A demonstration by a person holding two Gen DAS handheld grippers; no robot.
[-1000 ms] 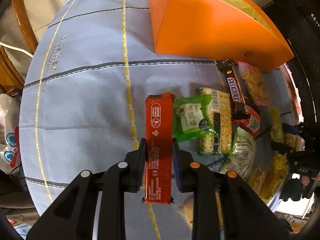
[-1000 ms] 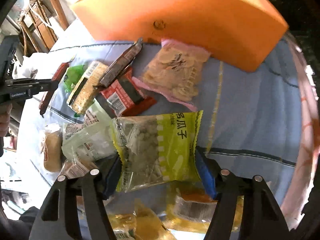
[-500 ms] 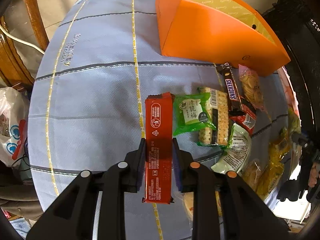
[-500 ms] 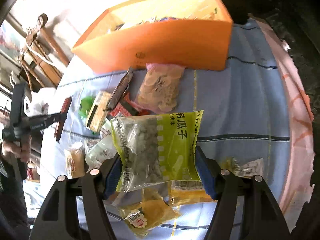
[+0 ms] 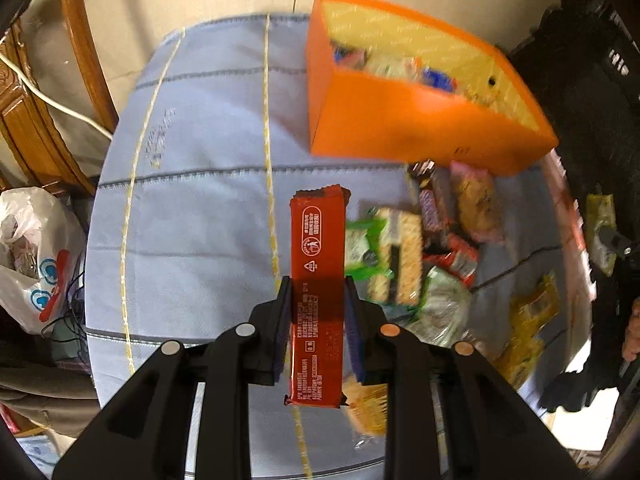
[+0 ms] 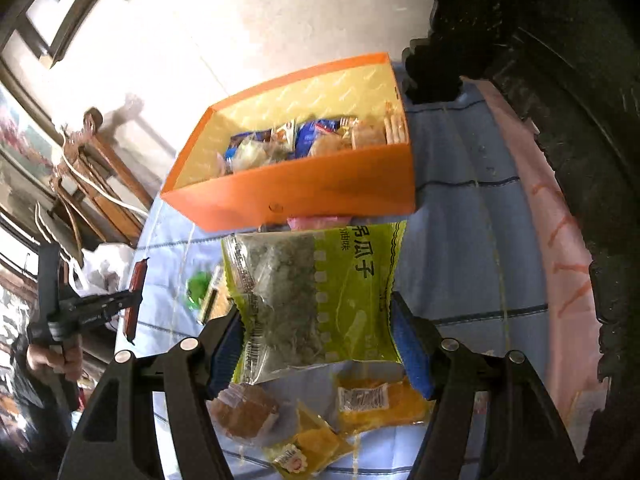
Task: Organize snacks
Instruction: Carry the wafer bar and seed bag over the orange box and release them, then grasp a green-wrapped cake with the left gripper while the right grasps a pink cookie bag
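My left gripper (image 5: 317,312) is shut on a long red snack bar (image 5: 318,264) and holds it above the blue tablecloth (image 5: 200,200). My right gripper (image 6: 320,336) is shut on a yellow-green bag of seeds (image 6: 316,300), held above the table in front of the orange box (image 6: 296,192). The box (image 5: 416,128) stands open at the far side with several snacks inside. The left gripper with the red bar also shows in the right wrist view (image 6: 134,300), at the left.
Loose snacks lie on the cloth: a green packet (image 5: 360,244), crackers (image 5: 400,256), a Snickers bar (image 5: 428,200), a pink bag (image 5: 476,204), yellow packets (image 6: 380,396) and a bun (image 6: 244,408). Wooden chairs (image 5: 84,60) and a plastic bag (image 5: 32,252) stand left of the table.
Both grippers have risen with their snacks. The orange box's open top and contents have come into view in both views.
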